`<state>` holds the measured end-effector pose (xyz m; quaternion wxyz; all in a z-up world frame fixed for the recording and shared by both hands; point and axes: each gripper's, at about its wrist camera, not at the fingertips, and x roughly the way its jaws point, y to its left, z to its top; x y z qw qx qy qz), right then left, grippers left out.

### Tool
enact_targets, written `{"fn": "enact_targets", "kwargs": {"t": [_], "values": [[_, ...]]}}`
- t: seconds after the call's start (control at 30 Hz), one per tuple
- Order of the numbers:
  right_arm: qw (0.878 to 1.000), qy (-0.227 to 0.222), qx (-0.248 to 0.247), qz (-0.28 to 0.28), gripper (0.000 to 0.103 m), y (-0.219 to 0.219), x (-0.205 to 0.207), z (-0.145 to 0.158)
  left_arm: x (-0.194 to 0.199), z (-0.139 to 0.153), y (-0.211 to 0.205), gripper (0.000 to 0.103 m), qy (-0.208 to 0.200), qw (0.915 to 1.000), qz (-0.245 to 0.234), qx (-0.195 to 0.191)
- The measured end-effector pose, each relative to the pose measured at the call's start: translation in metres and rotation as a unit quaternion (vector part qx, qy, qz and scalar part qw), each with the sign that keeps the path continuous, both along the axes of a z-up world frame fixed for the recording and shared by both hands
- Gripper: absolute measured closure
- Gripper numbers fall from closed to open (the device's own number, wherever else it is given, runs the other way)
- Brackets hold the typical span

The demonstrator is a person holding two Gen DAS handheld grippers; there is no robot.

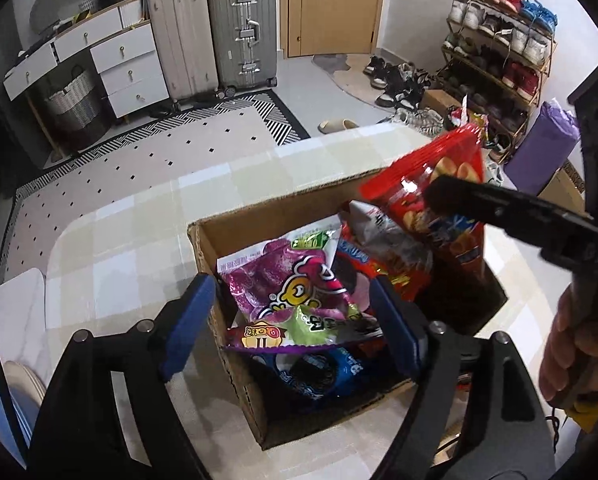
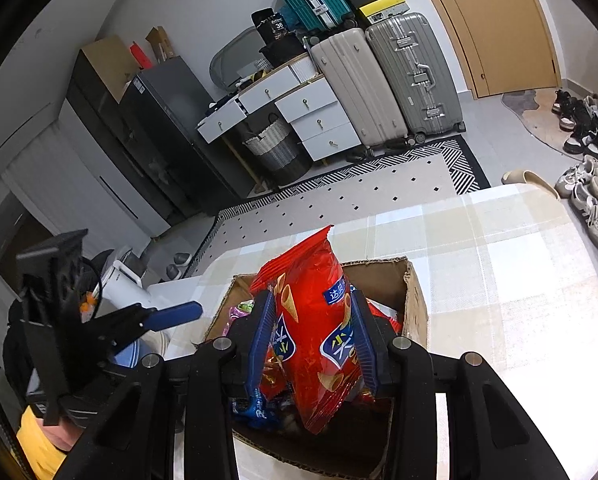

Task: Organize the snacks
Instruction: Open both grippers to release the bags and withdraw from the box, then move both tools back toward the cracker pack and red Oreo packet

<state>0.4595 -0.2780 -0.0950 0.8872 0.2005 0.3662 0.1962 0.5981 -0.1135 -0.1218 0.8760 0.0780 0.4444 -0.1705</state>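
While the right gripper (image 2: pixel 313 344) stays out of the box itself, its blue pads are clamped on both sides of a red bag of cone-shaped crisps (image 2: pixel 311 320), which hangs upright with its lower end dipping into the near part of the cardboard box (image 2: pixel 417 304). The left gripper (image 1: pixel 291 328) hovers above the box's near left corner with its jaws wide apart; the purple candy bag (image 1: pixel 283 284) shows between them but lies in the box, pressed by neither pad.

The step in hand looks like packing: the red bag is being set in among the snacks already stowed. The next move probably calls for lowering it into the dark gap at the right side of the box, then parting the pads so it settles without tipping out.

Counted: one box, on the checked tablecloth (image 1: pixel 131 216); one red bag held; inside, one purple bag, a blue biscuit pack (image 1: pixel 319 372), and several more wrappers too jumbled to count. Two upright suitcases (image 2: pixel 387 80) stand far off by the door.
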Motion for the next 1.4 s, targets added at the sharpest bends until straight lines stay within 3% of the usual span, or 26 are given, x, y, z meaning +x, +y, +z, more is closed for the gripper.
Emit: {"fn": "enact_targets", "kwargs": {"t": [0.3, 0.47, 0.63, 0.8, 1.1, 1.27, 1.3, 1.37, 1.4], "values": [[0.999, 0.001, -0.043, -0.005, 0.063, 0.010, -0.003, -0.003, -0.037, 0.039, 0.036, 0.024, -0.030, 0.9974, 0.037, -0.055], [0.999, -0.006, -0.034, -0.012, 0.063, 0.007, -0.009, 0.004, -0.054, 0.056, 0.050, 0.024, -0.043, 0.9966, 0.045, -0.053], [0.999, -0.032, -0.024, -0.022, 0.057, 0.000, -0.024, 0.026, -0.078, 0.074, 0.069, 0.024, -0.046, 0.9949, 0.052, -0.073], [0.997, -0.067, -0.022, -0.020, 0.057, -0.004, -0.052, 0.058, -0.120, 0.104, 0.089, 0.024, -0.080, 0.9908, 0.070, -0.083], [0.990, -0.136, -0.034, 0.010, 0.051, 0.005, -0.149, 0.118, -0.223, 0.188, 0.102, 0.021, -0.163, 0.9788, 0.077, -0.096], [0.984, -0.179, -0.020, 0.017, 0.023, 0.004, -0.214, 0.149, -0.293, 0.233, 0.103, 0.014, -0.203, 0.9709, 0.084, -0.096], [0.982, -0.190, -0.016, 0.014, 0.022, 0.003, -0.227, 0.154, -0.305, 0.238, 0.100, 0.013, -0.208, 0.9697, 0.083, -0.097], [0.977, -0.214, -0.017, 0.019, 0.020, 0.003, -0.258, 0.168, -0.334, 0.250, 0.099, 0.001, -0.220, 0.9664, 0.081, -0.104], [0.975, -0.222, -0.019, 0.019, 0.017, 0.004, -0.269, 0.174, -0.347, 0.256, 0.098, 0.001, -0.226, 0.9648, 0.081, -0.108]]}}
